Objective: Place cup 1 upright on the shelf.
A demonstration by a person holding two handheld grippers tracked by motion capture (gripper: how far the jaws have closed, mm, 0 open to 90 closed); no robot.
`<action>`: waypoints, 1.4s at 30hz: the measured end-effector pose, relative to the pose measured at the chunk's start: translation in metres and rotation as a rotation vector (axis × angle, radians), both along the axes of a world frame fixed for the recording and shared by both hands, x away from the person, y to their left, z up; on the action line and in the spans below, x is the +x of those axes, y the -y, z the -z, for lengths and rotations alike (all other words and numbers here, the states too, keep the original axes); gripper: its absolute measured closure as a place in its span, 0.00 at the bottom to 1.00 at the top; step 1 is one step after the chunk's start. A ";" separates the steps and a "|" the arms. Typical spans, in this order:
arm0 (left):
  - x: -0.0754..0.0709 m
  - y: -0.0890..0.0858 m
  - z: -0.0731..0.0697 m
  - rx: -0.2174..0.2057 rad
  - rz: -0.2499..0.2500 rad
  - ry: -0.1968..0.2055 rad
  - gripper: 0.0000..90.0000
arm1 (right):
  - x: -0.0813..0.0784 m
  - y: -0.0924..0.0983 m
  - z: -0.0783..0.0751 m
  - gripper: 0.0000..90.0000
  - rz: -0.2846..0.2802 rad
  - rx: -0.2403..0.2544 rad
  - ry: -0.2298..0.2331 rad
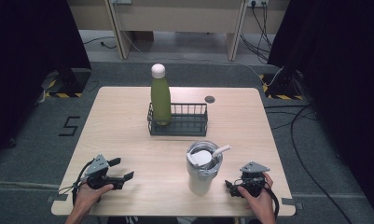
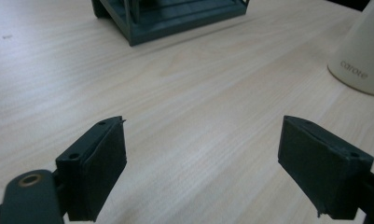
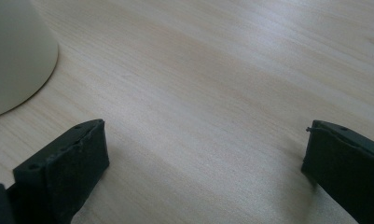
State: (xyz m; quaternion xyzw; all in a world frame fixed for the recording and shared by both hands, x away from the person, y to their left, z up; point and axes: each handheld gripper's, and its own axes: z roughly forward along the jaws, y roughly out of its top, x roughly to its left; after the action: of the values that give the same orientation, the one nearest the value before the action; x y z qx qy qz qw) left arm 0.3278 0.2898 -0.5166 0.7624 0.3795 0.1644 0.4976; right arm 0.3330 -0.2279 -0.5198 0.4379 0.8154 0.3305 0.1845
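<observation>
A green bottle with a white cap stands upright in the left end of a dark wire basket at the middle of the wooden table. A white tumbler with a lid and straw stands near the front. At the front left a hand holds my left gripper, open and empty, angled toward the basket and tumbler. In its own view the left gripper holds only bare wood between its jaws. My right gripper rests just right of the tumbler; the right gripper is wide open.
A small dark round disc lies on the table behind the basket. Black curtains hang at both sides. Cables trail on the grey floor to the right, and a "5" marking is on the floor to the left.
</observation>
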 end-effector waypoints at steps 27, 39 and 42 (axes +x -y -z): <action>-0.024 -0.002 0.009 0.244 0.022 -0.115 0.16 | 0.000 0.000 0.000 0.00 -0.002 -0.001 0.002; -0.026 -0.002 0.009 0.250 0.003 -0.117 0.14 | 0.000 0.000 0.000 0.00 -0.001 -0.001 0.001; -0.026 -0.002 0.009 0.250 0.003 -0.118 0.14 | 0.000 0.000 0.000 0.00 -0.001 -0.001 0.001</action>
State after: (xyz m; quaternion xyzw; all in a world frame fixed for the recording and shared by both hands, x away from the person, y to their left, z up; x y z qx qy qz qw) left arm 0.3014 0.2921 -0.5258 0.8275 0.3833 0.1646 0.3758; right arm 0.3328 -0.2278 -0.5199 0.4371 0.8157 0.3307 0.1850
